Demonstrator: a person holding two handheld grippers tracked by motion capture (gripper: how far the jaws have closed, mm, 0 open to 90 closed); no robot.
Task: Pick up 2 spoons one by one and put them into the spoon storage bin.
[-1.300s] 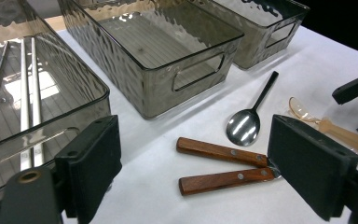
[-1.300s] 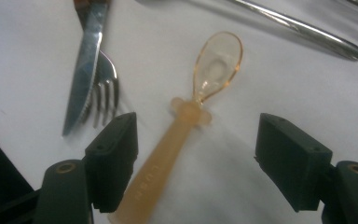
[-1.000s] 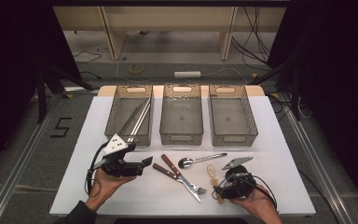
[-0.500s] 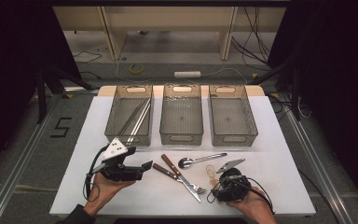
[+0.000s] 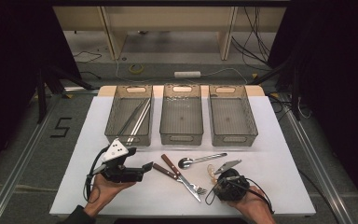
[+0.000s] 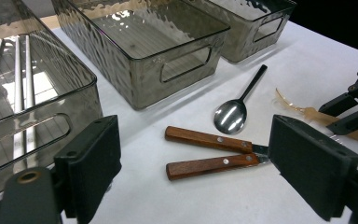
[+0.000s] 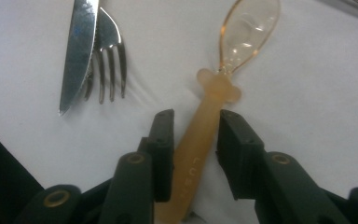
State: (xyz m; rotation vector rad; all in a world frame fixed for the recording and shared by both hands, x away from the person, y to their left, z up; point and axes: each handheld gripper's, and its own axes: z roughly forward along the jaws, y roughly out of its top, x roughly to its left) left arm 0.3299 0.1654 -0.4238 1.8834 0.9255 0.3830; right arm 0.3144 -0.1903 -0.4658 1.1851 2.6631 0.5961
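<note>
White worktop (image 5: 279, 140) across the middle of the high view, cleared for sorting. Three smoked-plastic bins in a row along its upper edge: left bin (image 5: 130, 116) already holding long metal rods, likely chopsticks; middle bin (image 5: 182, 116) and right bin (image 5: 232, 116) bare — apparently one bin per kind of utensil.

Below the bins, loose cutlery grouped at lower centre, within reach of both hands: wooden-handled knife (image 5: 181, 171) and wooden-handled fork (image 5: 177, 176) crossed over each other, metal spoon (image 5: 200, 160) just above them.

Left tongs (image 5: 145, 166) at lower left, resting in an upturned palm, spread wide, gripping nothing, aimed toward the wooden handles — seemingly waiting.

Right tongs (image 7: 195, 135) at lower right, lowered over the amber plastic spoon (image 7: 223, 79), one black pad on either side of its flat handle, narrow gaps showing, not yet clamped; lined up along the handle for a firm pinch, probably for lifting toward a bin.
</note>
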